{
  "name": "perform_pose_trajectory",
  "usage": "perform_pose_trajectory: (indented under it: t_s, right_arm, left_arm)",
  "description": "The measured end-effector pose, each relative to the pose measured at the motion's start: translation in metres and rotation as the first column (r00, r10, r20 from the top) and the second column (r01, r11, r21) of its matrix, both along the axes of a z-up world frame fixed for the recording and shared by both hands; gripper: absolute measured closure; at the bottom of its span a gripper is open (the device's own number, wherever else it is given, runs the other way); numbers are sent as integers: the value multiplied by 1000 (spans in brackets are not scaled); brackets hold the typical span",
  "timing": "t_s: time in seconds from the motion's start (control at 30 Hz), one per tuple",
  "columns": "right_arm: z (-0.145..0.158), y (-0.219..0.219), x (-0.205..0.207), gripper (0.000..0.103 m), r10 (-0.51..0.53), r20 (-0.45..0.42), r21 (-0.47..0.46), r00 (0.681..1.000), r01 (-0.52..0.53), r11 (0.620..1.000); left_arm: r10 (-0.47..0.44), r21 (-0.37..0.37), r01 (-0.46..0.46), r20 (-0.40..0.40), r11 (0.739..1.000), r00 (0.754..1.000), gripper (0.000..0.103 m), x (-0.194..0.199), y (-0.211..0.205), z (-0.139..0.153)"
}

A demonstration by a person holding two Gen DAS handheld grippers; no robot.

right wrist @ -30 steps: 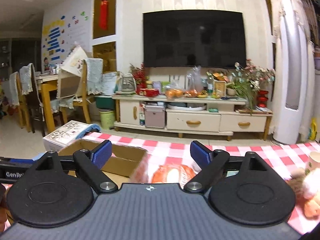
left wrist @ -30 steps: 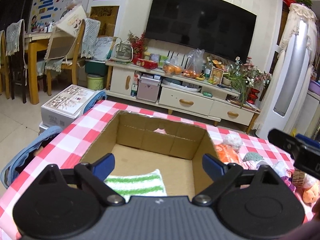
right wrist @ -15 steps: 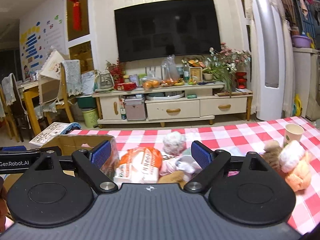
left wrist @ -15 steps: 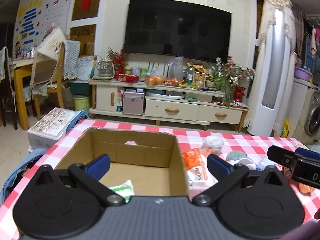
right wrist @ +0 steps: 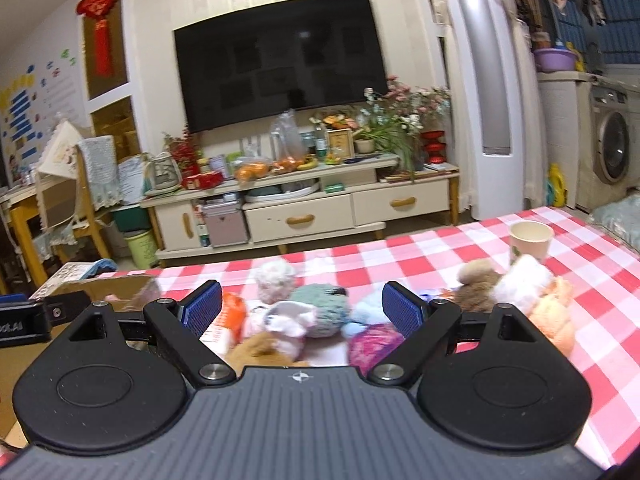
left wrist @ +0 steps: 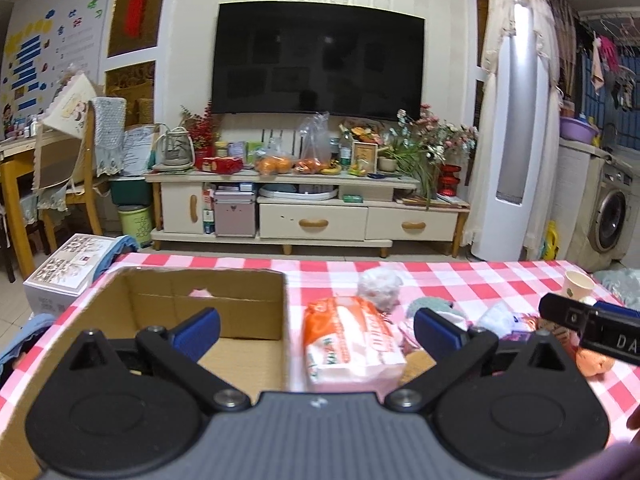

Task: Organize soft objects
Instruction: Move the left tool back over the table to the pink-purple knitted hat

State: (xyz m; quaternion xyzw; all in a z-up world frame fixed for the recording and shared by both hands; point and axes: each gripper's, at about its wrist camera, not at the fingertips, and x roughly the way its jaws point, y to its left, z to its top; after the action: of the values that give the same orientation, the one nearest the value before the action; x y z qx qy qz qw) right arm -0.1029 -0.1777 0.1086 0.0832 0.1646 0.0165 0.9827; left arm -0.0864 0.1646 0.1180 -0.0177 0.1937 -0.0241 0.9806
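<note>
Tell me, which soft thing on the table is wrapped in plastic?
The orange-and-white tissue pack, lying right beside the cardboard box; the other soft things are bare fluffy toys.

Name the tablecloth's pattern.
Red-and-white check on the tablecloth; right wrist view shows it best.

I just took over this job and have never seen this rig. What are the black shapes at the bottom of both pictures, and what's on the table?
Each picture comes from a camera on a hand-held claw, looking out along its two blue-tipped fingers. A person holds one in each hand; there is no robot arm. The left claw is open and empty, facing a cardboard box and an orange-and-white packet beside it. The right claw is also open and empty, facing a pile of plush toys. A paper cup stands farther back on the checked cloth.
</note>
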Motion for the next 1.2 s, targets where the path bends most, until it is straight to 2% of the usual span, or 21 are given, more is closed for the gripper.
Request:
perform_pose_trajectory:
  t_s: [0.63, 1.0, 1.2]
  right_arm:
    - [-27, -51, 2, 0, -188, -21, 0, 982, 188, 982]
    - [-46, -81, 7, 0, -317, -23, -44, 948, 316, 948]
    - [-63, -105, 23, 0, -342, -89, -9, 935, 343, 939]
  left_arm:
    - [-121, 71, 124, -49, 990, 991, 1, 6, -71, -15]
    - [-212, 103, 221, -90, 970, 973, 1, 13, -123, -29]
    - [-266, 129, 281, -124, 951, 956, 1, 17, -153, -42]
